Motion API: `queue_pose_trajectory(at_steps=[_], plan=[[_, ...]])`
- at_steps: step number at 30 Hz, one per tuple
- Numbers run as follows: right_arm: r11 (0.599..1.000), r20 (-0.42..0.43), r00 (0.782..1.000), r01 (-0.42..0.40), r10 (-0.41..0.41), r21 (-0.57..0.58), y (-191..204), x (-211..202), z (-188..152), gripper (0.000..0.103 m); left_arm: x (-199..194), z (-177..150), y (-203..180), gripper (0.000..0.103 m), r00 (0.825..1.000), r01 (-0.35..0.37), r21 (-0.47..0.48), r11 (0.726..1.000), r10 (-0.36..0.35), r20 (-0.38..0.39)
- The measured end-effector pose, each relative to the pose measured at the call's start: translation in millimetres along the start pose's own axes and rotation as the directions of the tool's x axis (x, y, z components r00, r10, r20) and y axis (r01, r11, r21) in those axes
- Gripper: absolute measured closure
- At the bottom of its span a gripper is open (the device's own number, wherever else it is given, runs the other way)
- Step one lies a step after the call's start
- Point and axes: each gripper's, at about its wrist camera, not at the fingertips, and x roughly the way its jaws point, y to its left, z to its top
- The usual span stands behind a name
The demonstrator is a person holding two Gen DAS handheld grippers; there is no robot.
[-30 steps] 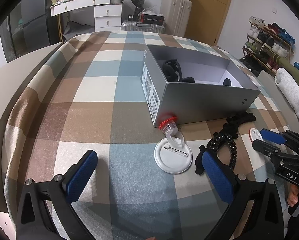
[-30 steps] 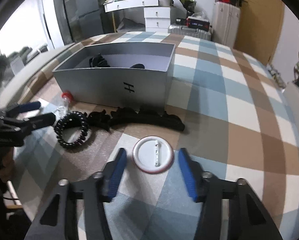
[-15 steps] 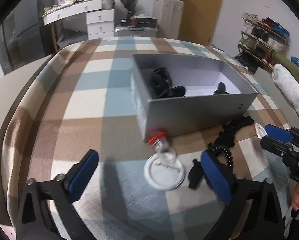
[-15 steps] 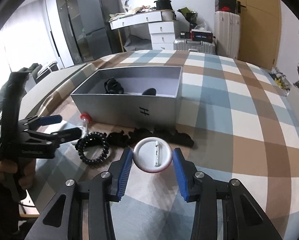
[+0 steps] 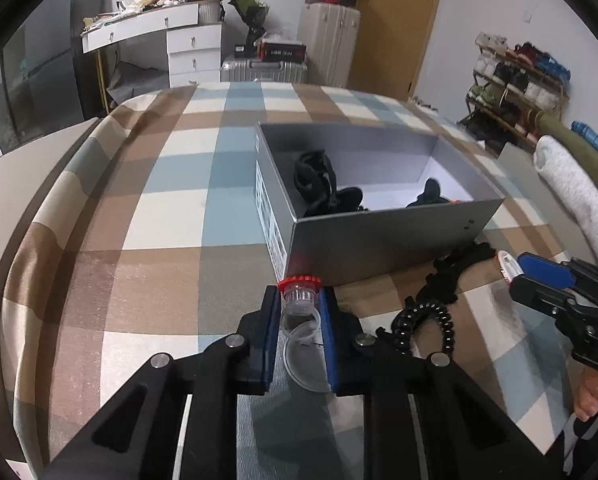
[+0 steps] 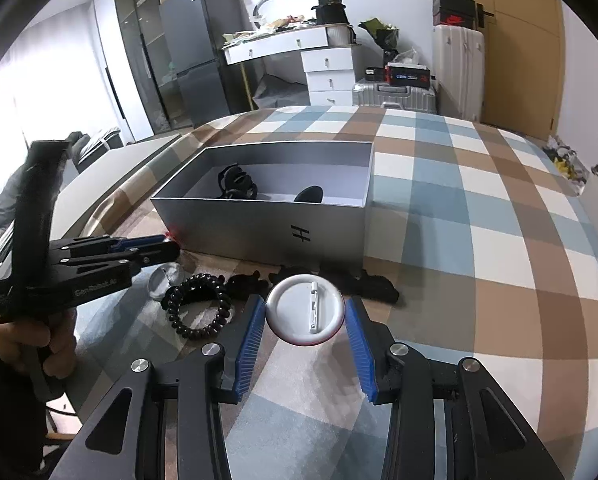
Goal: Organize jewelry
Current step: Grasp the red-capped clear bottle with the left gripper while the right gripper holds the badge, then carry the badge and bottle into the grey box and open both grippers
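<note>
My left gripper (image 5: 299,314) is shut on a small clear vial with a red cap (image 5: 300,296), held just in front of the grey open box (image 5: 387,236). A clear round badge (image 5: 307,364) lies under it. My right gripper (image 6: 305,318) is shut on a white round pin badge (image 6: 305,309), lifted above the checked cloth; it also shows edge-on in the left wrist view (image 5: 506,266). A black coil hair tie (image 6: 197,306) and a black hair clip (image 6: 331,278) lie in front of the box. Black hair items (image 5: 319,184) lie inside the box.
The checked cloth (image 6: 479,248) covers a bed-like surface that drops off at the left edge. Rolled bedding (image 5: 571,196) lies at the right. A desk, suitcases and a shoe rack stand behind.
My left gripper closed on the red-capped vial and moved up to the box. My right gripper closed on the white pin badge and lifted it off the cloth.
</note>
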Motion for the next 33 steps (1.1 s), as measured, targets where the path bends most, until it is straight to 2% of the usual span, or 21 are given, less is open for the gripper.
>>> queue_pose_trajectory(at_steps=[5,10,17,22,33], plan=[[1.000,0.025,1.000,-0.013,0.013,0.018,0.6,-4.2,3.8,0.063,-12.2,3.4,-0.8,0.089,0.999,0.014,0.009,1.000,-0.015,0.047],[0.999,0.072,0.997,-0.032,0.031,0.024,4.2,-9.9,11.5,0.063,-28.5,11.5,-5.4,0.089,0.992,0.020,0.043,0.999,-0.026,0.125],[0.998,0.144,0.989,-0.050,0.042,0.050,4.7,-14.9,27.6,0.063,-29.8,26.0,-8.4,0.089,0.984,0.040,0.064,0.997,-0.050,0.170],[0.991,0.188,0.981,-0.078,0.056,0.110,-1.1,-5.9,35.8,0.063,-17.0,37.2,-12.9,0.089,0.983,0.058,0.075,0.995,-0.070,0.169],[0.987,0.162,0.985,-0.076,0.053,0.142,-9.1,18.9,50.6,0.063,4.1,42.3,-5.5,0.089,0.992,0.038,0.076,0.996,-0.046,0.118]])
